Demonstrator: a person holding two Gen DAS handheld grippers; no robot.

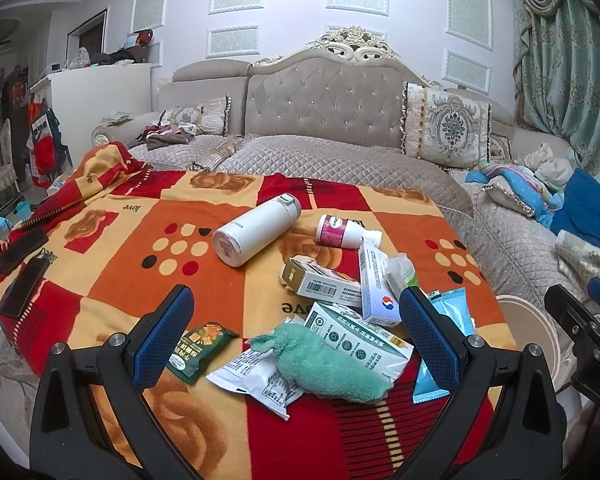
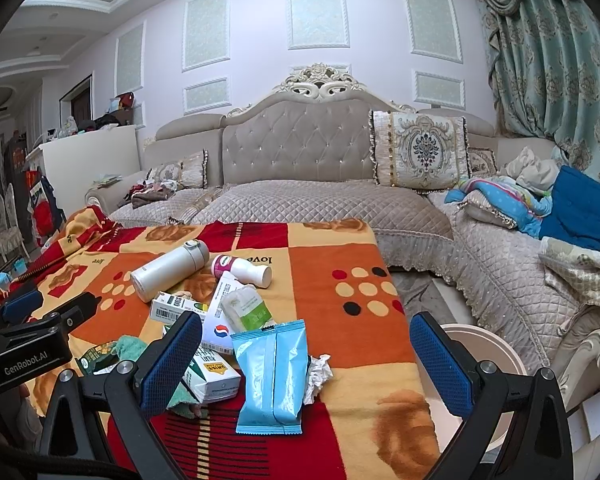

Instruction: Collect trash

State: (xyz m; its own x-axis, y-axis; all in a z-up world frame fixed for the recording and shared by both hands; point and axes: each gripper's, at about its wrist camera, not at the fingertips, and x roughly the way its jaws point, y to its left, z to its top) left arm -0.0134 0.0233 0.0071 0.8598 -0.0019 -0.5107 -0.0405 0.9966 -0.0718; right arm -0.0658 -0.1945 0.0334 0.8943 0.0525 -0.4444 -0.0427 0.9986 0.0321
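Note:
Litter lies on a red-and-orange blanket [image 1: 140,248]: a green cloth [image 1: 332,364], a white wrapper [image 1: 256,380], a dark green snack packet [image 1: 198,350], a green-and-white carton [image 1: 356,336], small boxes [image 1: 324,280], a light blue packet [image 2: 272,372] and crumpled tissue [image 2: 318,372]. A white flask [image 1: 256,230] and a pink-labelled bottle [image 1: 340,232] lie farther back. My left gripper [image 1: 296,340] is open above the cloth and carton. My right gripper [image 2: 306,364] is open around the blue packet, holding nothing.
A round beige bin [image 2: 488,348] stands at the blanket's right edge. A grey quilted sofa [image 2: 320,200] with cushions runs behind and to the right. Dark flat objects [image 1: 20,280] lie at the blanket's left side.

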